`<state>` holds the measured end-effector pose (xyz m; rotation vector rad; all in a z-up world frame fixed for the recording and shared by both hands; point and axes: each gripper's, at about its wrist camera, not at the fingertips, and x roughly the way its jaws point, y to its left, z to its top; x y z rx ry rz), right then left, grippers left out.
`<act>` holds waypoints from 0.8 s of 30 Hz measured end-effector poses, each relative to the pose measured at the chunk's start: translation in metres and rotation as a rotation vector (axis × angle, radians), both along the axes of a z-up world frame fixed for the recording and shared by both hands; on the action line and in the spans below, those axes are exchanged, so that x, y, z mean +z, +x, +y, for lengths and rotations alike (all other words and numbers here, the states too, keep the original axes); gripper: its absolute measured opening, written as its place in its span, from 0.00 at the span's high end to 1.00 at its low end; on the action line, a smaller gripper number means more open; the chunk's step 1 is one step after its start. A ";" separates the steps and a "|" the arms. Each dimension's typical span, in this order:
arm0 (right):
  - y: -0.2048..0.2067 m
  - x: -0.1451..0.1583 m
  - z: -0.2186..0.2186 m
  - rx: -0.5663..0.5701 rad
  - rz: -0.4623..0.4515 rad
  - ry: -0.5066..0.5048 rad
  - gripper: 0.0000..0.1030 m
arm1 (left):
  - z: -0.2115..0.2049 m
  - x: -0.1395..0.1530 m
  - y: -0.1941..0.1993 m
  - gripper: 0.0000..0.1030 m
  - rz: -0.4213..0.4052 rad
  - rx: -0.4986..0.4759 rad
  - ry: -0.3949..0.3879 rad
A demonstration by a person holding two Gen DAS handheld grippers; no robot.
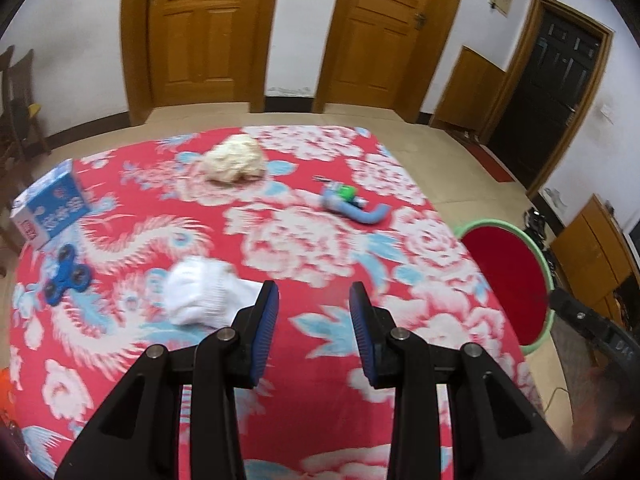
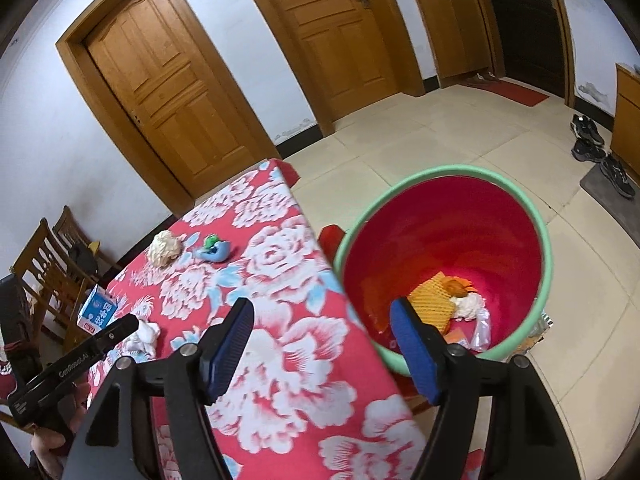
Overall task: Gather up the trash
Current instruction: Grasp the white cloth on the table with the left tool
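My left gripper [image 1: 314, 294] is open and empty above the red floral table [image 1: 320, 360]. A crumpled white tissue [image 1: 204, 298] lies just left of its left finger. A cream crumpled paper ball [image 1: 234, 158] lies at the far side; it also shows in the right wrist view [image 2: 164, 248]. A blue and green wrapper [image 1: 352, 202] lies right of it. My right gripper [image 2: 324, 316] is open and empty, over the table's right edge next to the red bin with a green rim [image 2: 540, 216]. The bin holds orange and white trash [image 2: 444, 300].
A blue and white box [image 1: 50, 204] and a blue fidget spinner [image 1: 66, 276] sit at the table's left side. Wooden chairs [image 2: 48, 264] stand beyond the left edge. Wooden doors [image 1: 200, 28] are behind. Shoes [image 2: 592, 140] lie on the tiled floor.
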<state>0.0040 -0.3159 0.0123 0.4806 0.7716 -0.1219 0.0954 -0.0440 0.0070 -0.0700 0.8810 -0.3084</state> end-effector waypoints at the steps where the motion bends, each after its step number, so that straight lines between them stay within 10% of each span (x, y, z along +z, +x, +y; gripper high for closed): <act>1: 0.001 0.001 0.003 0.003 0.001 -0.003 0.28 | 0.008 -0.001 0.003 0.65 0.000 0.010 0.007; 14: 0.035 0.004 0.047 0.055 0.036 -0.039 0.26 | 0.056 -0.038 0.033 0.52 0.077 0.076 0.075; 24: 0.066 -0.001 0.075 0.110 0.066 -0.055 0.26 | 0.063 -0.056 0.043 0.53 0.131 0.068 -0.019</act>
